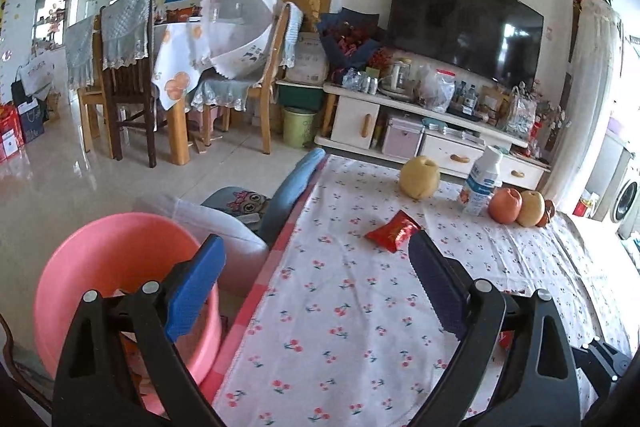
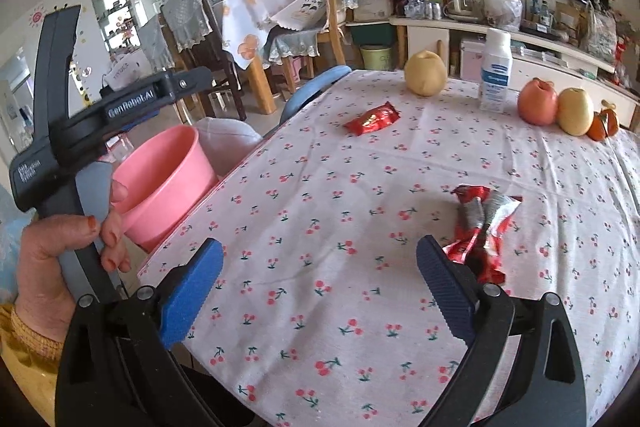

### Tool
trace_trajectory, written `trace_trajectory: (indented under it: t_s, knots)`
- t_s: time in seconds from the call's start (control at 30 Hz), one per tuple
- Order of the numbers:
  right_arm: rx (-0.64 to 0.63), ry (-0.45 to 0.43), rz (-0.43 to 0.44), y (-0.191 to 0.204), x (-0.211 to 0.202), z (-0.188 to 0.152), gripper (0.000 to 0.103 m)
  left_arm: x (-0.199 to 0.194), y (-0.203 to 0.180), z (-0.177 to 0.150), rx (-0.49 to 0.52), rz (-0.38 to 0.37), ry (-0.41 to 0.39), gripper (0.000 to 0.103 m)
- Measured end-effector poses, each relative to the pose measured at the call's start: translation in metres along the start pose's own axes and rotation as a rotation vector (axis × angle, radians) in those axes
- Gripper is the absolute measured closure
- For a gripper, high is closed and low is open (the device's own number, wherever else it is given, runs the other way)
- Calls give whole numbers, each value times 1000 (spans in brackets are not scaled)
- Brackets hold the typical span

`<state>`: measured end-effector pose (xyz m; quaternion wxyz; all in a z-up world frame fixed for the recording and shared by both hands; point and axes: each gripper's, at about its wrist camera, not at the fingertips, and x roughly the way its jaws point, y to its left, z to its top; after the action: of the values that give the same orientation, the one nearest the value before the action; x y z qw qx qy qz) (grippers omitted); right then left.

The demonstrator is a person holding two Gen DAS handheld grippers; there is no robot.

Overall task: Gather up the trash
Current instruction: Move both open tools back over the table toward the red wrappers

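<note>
So two wrappers left on worktop (image 2: 360,195): intact one (image 2: 372,118), torn one (image 2: 482,227). Both tools, left (image 1: 316,287) and right (image 2: 320,289), gape empty; bin (image 2: 164,183) contents unclear.

Red wrappers (image 2: 373,119) lie on a white cherry-print tablecloth (image 2: 320,211) beside a pink bucket (image 2: 168,179).

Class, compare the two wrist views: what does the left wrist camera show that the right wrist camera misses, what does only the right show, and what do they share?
Only the left wrist view shows the white washing machine at the far right edge.

Only the right wrist view shows the torn red and silver wrapper beside the open right gripper, and the hand holding the left gripper.

Both show the sealed red snack packet, pink plastic bucket, yellow pear, white bottle and cherry-print tablecloth.
</note>
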<state>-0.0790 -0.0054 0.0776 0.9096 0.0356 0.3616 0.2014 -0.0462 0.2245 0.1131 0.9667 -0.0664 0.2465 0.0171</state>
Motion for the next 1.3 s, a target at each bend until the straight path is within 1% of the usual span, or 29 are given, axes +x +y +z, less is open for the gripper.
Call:
trace_trajectory:
  t_s: [0.13,0.3,0.63,0.83,0.97,1.13,1.17,1.3]
  knots:
    - [19,-3,-4,-12,-7,2,7,6,-17,-3,36,3,11,9]
    - [39,-15,-4,-24,-15,0,7,9,-38,-6,89,14,4,9]
    - [114,-35,-11,-61,-36,4,7,13,-59,-9,103,22,-1,9]
    - [164,-50,-38,-97,-50,12,7,12,-77,-8,104,-23,5,9]
    - [222,-20,-64,-125,-49,12,7,14,-92,-7,104,-73,24,9]
    - [284,52,-82,-153,-33,9,7,23,-109,-5,115,-88,58,9]
    - [296,81,-79,-156,-26,7,7,26,-111,-4,114,-89,66,9]
    - [294,158,-69,-159,-6,5,7,58,-118,-1,128,-89,148,9]
